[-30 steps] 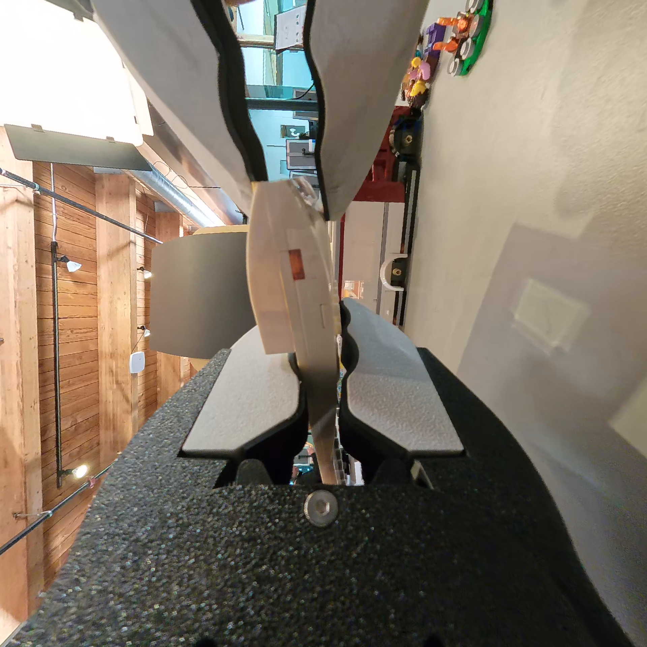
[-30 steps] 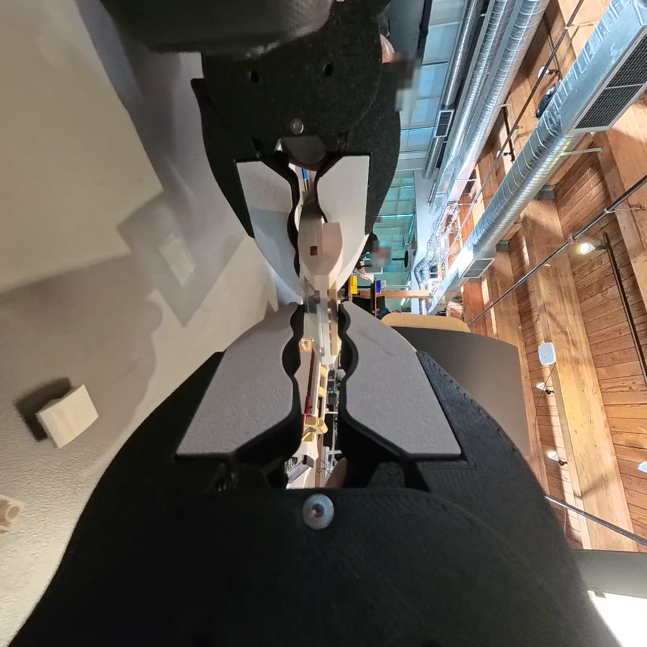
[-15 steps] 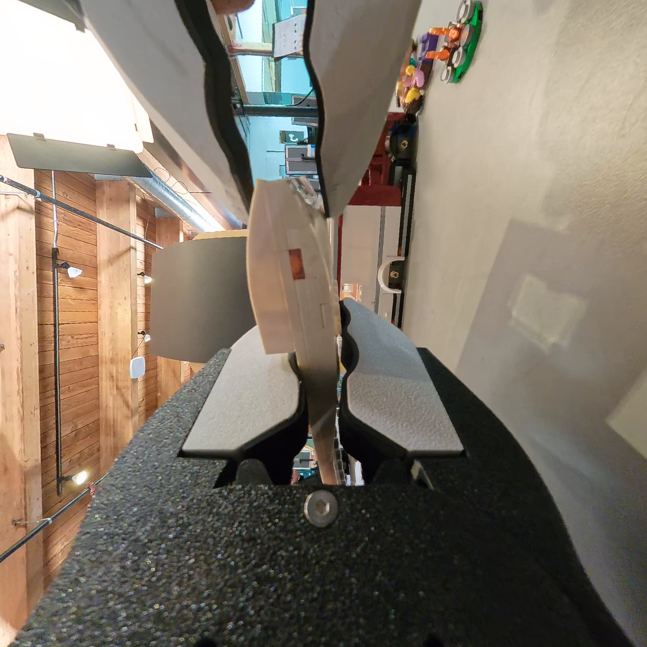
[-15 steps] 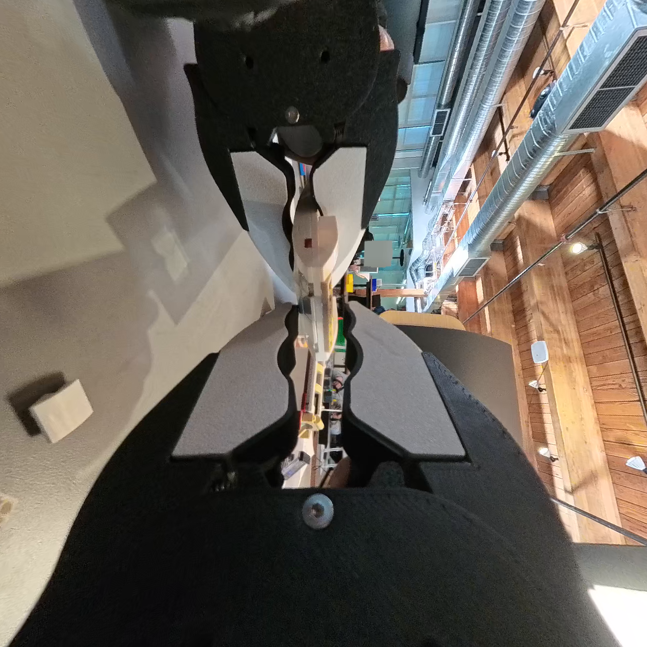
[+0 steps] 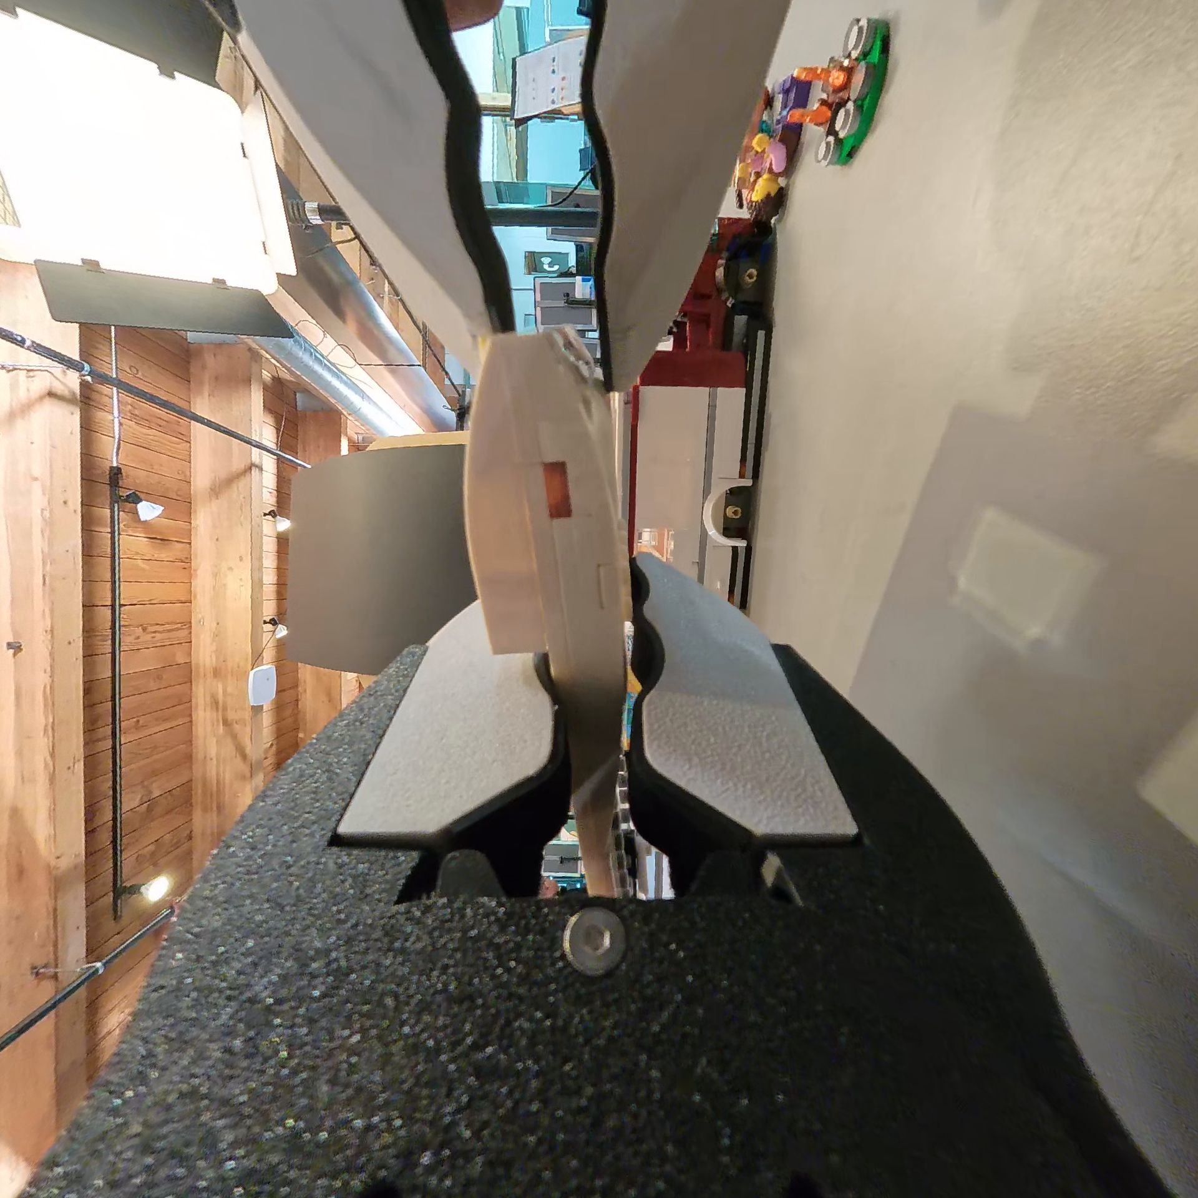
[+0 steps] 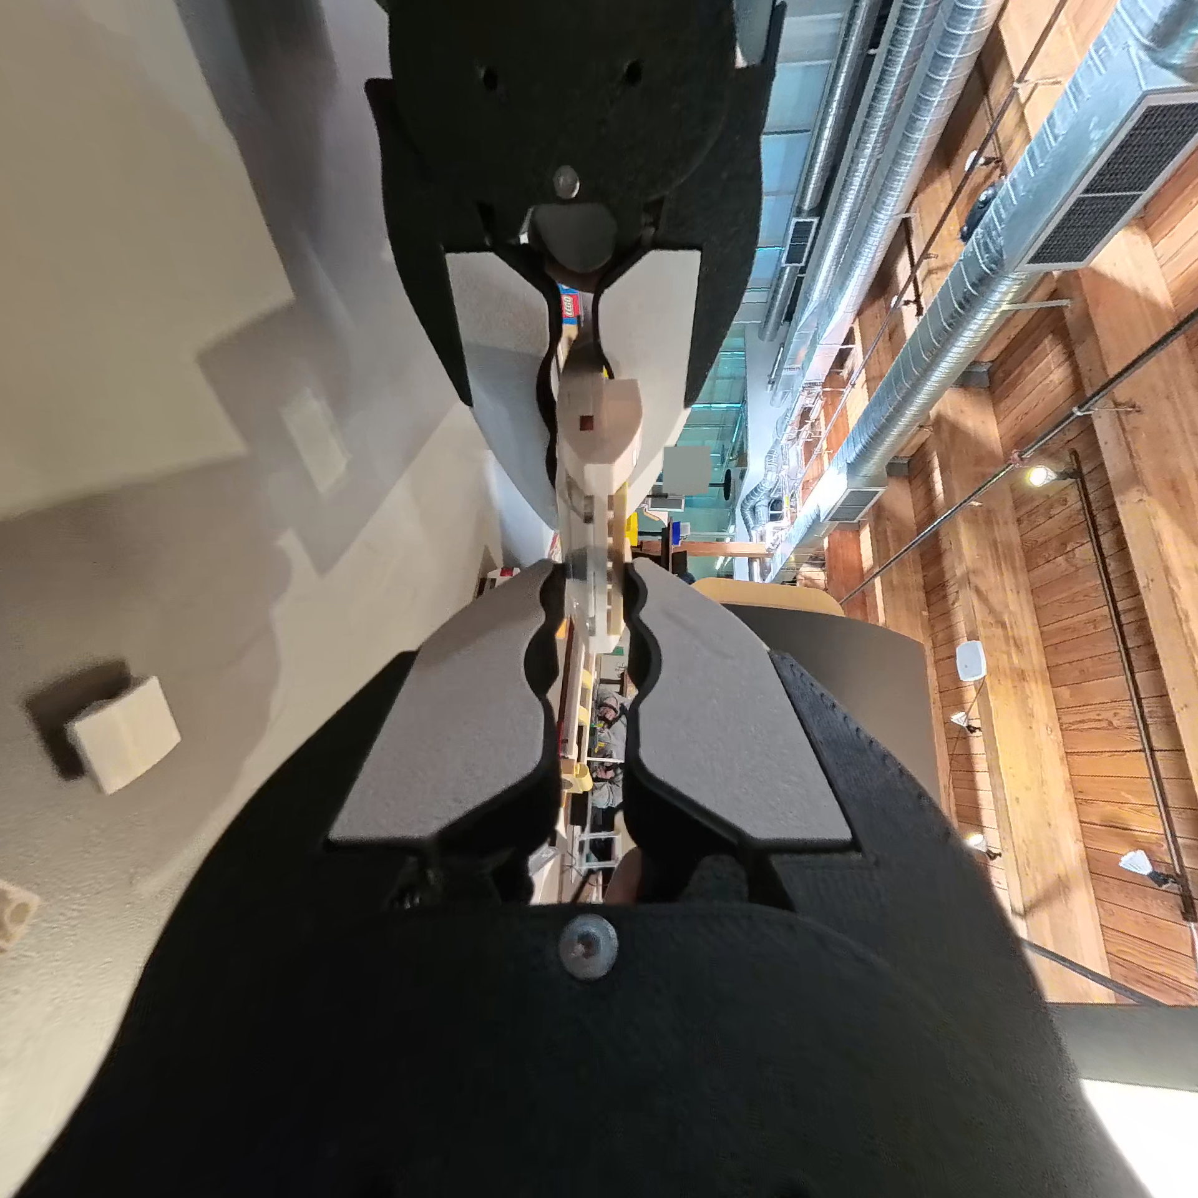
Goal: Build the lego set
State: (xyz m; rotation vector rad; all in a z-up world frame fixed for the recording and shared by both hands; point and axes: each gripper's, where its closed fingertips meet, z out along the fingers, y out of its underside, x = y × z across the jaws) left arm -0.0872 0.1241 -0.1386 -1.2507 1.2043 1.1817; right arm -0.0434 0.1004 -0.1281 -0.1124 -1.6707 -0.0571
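Between the two facing tools, a white brick-built piece [image 5: 551, 493] with a small red-brown square is held off the grey surface [image 5: 972, 324]. The left tongs [image 5: 587, 648] clamp its near end; the right tongs [image 6: 593, 583] close narrowly on its other end, pads seemingly touching. Keeping both grips aligned and pressing evenly looks wise. A loose white block [image 6: 123, 732] lies on the surface.

Both wrist cameras sit rolled sideways, facing each other at close range; each looks along its own fingers at the shared white brick assembly [image 5: 544, 493] [image 6: 593, 454].
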